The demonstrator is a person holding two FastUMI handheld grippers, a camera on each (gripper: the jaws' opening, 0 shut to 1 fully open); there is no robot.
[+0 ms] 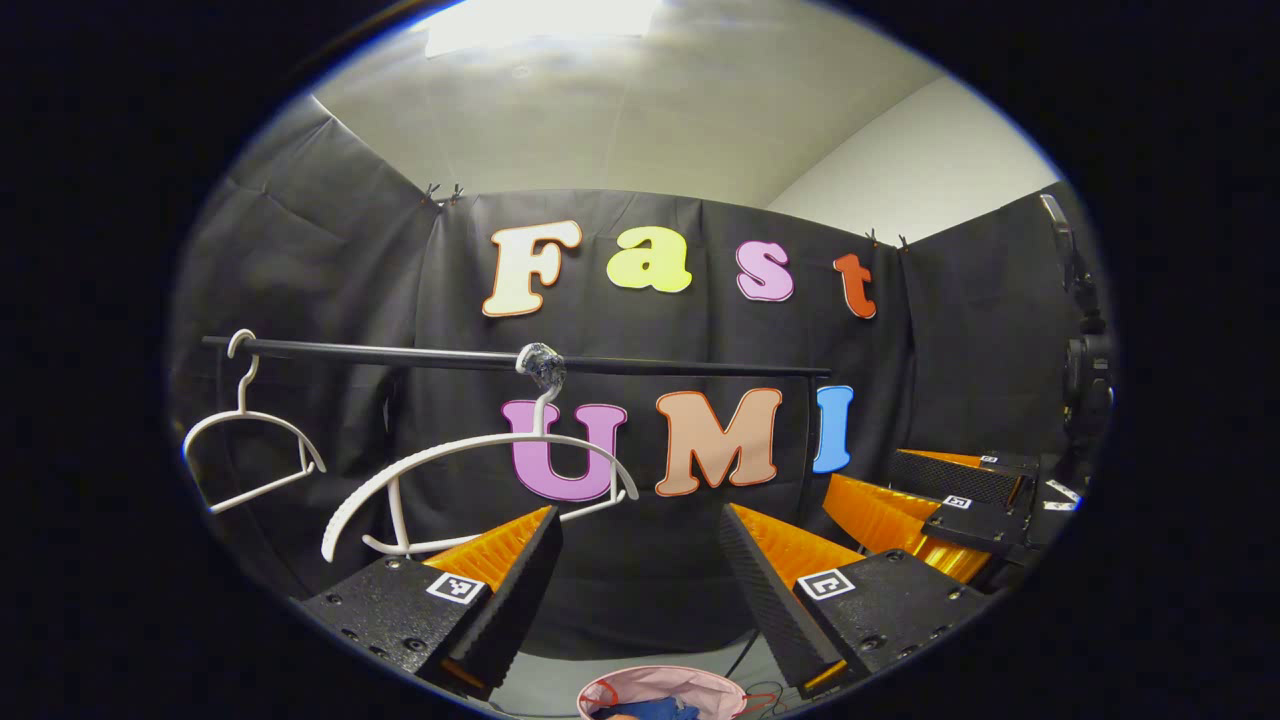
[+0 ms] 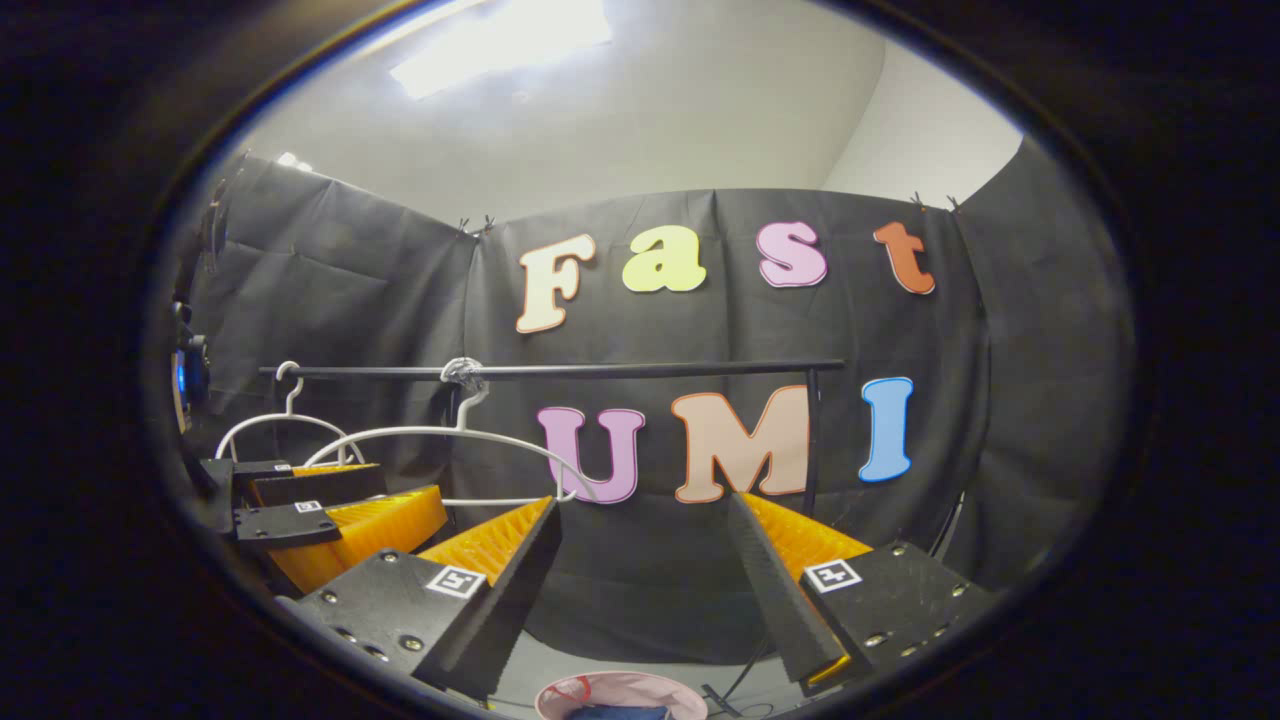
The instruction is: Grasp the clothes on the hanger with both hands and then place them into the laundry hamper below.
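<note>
Blue clothes (image 1: 648, 709) lie inside the pink laundry hamper (image 1: 700, 683) on the floor below my grippers; both also appear in the right gripper view as the blue clothes (image 2: 608, 713) in the hamper (image 2: 625, 686). A white hanger (image 1: 480, 452) hangs bare and tilted on the black rail (image 1: 400, 355). My left gripper (image 1: 640, 515) is open and empty, above the hamper and in front of the hanger. To its right, my right gripper (image 2: 643, 505) is open and empty too. Each shows in the other's view: the right gripper (image 1: 865, 472), the left gripper (image 2: 400, 492).
A second bare white hanger (image 1: 250, 430) hangs at the rail's left end. In the right gripper view the rail (image 2: 600, 371) stands on a black post (image 2: 812, 440) at its right end. A cable (image 2: 725, 698) lies on the floor beside the hamper.
</note>
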